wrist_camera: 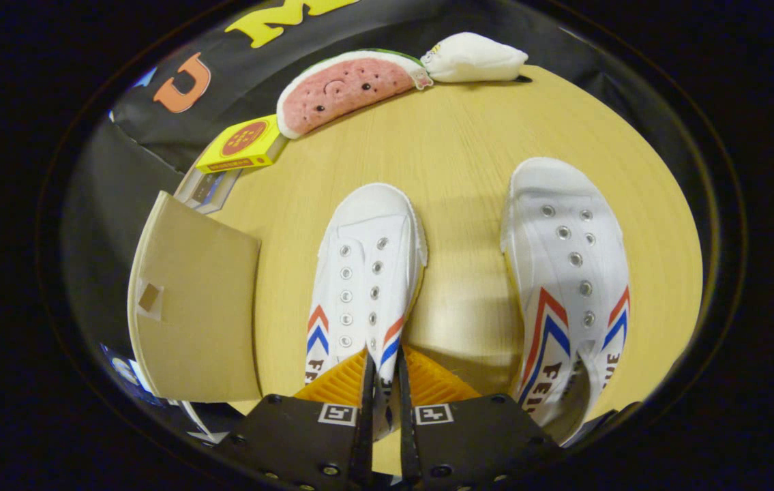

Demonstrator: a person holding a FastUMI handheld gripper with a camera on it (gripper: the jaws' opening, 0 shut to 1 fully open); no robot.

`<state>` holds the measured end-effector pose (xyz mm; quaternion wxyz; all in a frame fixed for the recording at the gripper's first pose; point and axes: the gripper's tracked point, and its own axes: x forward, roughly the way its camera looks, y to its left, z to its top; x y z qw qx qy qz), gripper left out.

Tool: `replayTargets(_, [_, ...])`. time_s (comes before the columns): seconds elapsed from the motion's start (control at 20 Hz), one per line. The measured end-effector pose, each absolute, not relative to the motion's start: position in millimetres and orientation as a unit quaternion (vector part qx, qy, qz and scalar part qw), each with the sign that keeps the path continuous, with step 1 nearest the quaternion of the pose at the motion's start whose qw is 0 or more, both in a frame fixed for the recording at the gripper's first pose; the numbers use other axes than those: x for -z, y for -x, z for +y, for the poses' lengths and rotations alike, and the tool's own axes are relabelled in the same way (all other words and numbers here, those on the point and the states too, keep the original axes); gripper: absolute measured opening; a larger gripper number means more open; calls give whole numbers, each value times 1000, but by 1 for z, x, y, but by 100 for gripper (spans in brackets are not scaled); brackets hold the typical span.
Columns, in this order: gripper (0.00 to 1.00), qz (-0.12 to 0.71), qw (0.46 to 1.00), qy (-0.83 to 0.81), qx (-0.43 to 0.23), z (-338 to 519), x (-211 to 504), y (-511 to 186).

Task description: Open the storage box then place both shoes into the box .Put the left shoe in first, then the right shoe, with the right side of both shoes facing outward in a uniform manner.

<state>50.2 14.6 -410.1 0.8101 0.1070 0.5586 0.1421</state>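
A hand-held gripper (384, 372) is reaching forward low over a pale wooden tabletop (458, 146), its two fingers drawn close together and pinching the side wall of a white canvas shoe (367, 269) near its opening. That shoe is lying straight ahead at twelve o'clock from the fingers, toe pointing away, with red and blue chevrons on its sides and brown lettering of which only "FE" is readable. A second matching shoe (567, 273) is sitting well apart at about two o'clock, toe also pointing away, carrying the same stripes and brown letters reading "FEI" on one side. At ten o'clock a brown cardboard box (199, 320) is resting at the tabletop's edge, its flap or lid facing up with a small square cutout; whether it is open cannot be told. Beyond it, at eleven o'clock, a yellow packet (240, 146) with a red round emblem is lying beside a watermelon-slice plush (349, 88), with a white plush (475, 58) at one o'clock.
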Motion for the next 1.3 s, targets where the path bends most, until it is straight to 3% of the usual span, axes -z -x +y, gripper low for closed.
replayTargets(0.15, [10, 560, 808, -126, -132, 16, 410, -54])
replayTargets(0.2, [1, 559, 808, -132, -131, 14, 403, -51])
replayTargets(0.7, [0, 532, 822, -143, -141, 29, 356, -31])
replayTargets(1.3, [0, 438, 867, -158, -175, 120, 196, -14])
